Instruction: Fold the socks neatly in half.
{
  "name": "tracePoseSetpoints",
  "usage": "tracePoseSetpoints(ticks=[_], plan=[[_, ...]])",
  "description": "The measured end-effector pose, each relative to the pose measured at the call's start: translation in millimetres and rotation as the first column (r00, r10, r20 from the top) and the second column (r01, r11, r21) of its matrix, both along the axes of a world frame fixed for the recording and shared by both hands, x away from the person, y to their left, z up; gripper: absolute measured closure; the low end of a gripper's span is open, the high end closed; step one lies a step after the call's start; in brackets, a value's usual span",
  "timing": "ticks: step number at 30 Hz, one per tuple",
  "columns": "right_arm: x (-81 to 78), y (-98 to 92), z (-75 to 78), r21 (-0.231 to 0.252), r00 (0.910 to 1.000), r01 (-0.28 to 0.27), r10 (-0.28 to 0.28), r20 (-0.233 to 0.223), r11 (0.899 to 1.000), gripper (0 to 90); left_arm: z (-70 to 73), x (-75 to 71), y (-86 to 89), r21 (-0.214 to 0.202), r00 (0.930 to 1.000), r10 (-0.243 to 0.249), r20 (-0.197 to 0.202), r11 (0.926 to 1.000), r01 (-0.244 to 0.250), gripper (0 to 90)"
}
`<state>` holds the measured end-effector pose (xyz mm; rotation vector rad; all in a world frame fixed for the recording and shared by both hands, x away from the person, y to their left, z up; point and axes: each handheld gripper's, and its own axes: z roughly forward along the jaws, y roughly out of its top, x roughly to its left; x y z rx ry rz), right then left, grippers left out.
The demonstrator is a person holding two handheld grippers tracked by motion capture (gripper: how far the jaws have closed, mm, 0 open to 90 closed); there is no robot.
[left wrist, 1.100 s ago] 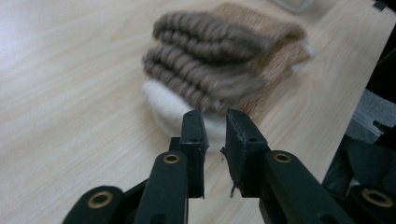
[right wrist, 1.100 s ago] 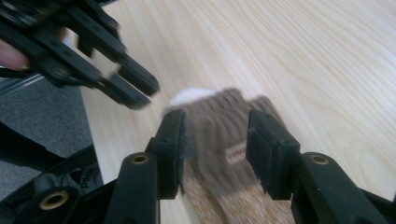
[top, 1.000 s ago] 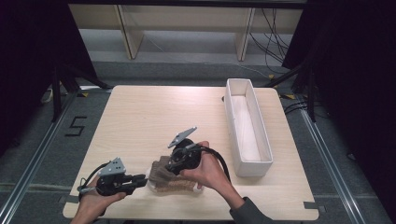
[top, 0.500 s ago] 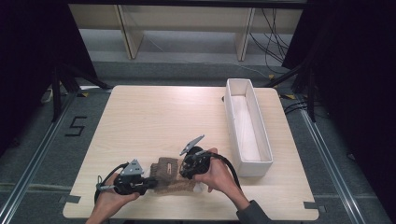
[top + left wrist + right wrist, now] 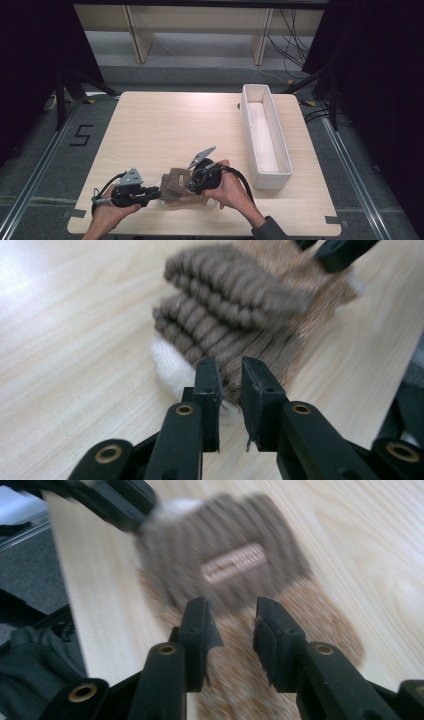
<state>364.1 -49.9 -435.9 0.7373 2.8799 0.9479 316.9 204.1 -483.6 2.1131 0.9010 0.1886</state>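
Note:
A brown ribbed knit piece (image 5: pixel 177 186) with a tan speckled part and a white end lies near the table's front edge. My left gripper (image 5: pixel 152 191) reaches it from the left. Its jaws (image 5: pixel 229 370) stand a narrow gap apart at the ribbed cuff (image 5: pixel 235 305); they have just been opening, and nothing looks pinched. My right gripper (image 5: pixel 192 185) hovers at the right side of the piece. Those jaws (image 5: pixel 231 612) are apart over the tan fabric (image 5: pixel 300 615) below a small label (image 5: pixel 232 563). They have also just been opening, with nothing between them.
A long white tray (image 5: pixel 250 125) stands along the right side of the light wooden table (image 5: pixel 175 130). The table's front edge runs just below both hands. Shelf legs and cables lie on the floor beyond the far edge.
My right gripper has sunk a little toward the knit piece. The left gripper edged right to the piece's left end and has stayed close to it.

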Motion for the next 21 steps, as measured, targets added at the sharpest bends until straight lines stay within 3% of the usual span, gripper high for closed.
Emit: tracePoseSetpoints(ticks=[1,2,4,6,8,10,12,14,17,20,21], plan=[[-0.8,4.0,1.2,0.008,0.9995,-0.03,0.03,0.012,1.0,65.8,-2.2,1.6,-1.0,0.038,0.9999,-0.014,-0.005,0.9992,0.014,76.8],[-1.3,8.3,1.2,0.007,0.9983,-0.054,0.054,0.023,0.999,65.1,-3.5,2.5,-2.5,0.041,0.9999,-0.013,-0.005,0.9991,0.013,76.9],[-6.7,18.0,1.2,-0.012,0.9984,-0.051,0.051,-0.023,0.999,63.5,-0.8,1.7,-1.8,0.035,1.0,-0.006,-0.002,0.9994,0.006,76.9],[-5.7,26.9,-2.5,-0.026,0.997,-0.077,0.077,-0.006,0.997,60.7,3.1,1.1,1.4,0.014,1.0,-0.001,0.009,0.9999,0.001,76.8],[-5.7,33.7,-5.6,-0.029,0.9966,-0.077,0.076,-0.032,0.997,60.3,4.7,0.7,4.2,-0.008,0.9998,0.009,0.016,0.9999,-0.009,76.8],[-4.4,38.5,-7.8,-0.066,0.9982,-0.059,0.059,0.006,0.996,60.5,2.2,1.0,4.9,0.021,1.0,0.0,-0.001,0.9998,0.0,76.8],[-3.0,41.6,-11.0,-0.097,0.9964,-0.073,0.077,0.038,0.993,67.5,-6.1,2.9,2.0,0.043,0.9997,-0.011,-0.02,0.999,0.012,76.9],[-3.0,43.8,-15.2,-0.118,0.9957,-0.083,0.087,0.03,0.99,75.4,-9.6,4.2,1.5,0.039,0.9995,-0.01,-0.03,0.9992,0.011,76.9],[-1.4,43.5,-15.1,-0.1,0.9933,-0.112,0.114,0.019,0.989,84.1,-8.2,5.0,4.3,0.02,0.9992,-0.003,-0.04,0.9998,0.004,76.9],[-5.8,38.4,2.3,-0.049,0.9934,-0.103,0.105,0.046,0.994,85.4,-10.2,3.4,0.9,0.016,0.9992,0.001,-0.039,0.9999,-0.001,77.6],[-6.2,36.4,10.4,-0.031,0.9894,-0.119,0.121,0.08,0.992,85.4,-9.4,4.3,1.7,0.034,0.9991,-0.014,-0.04,0.9993,0.015,77.8]])
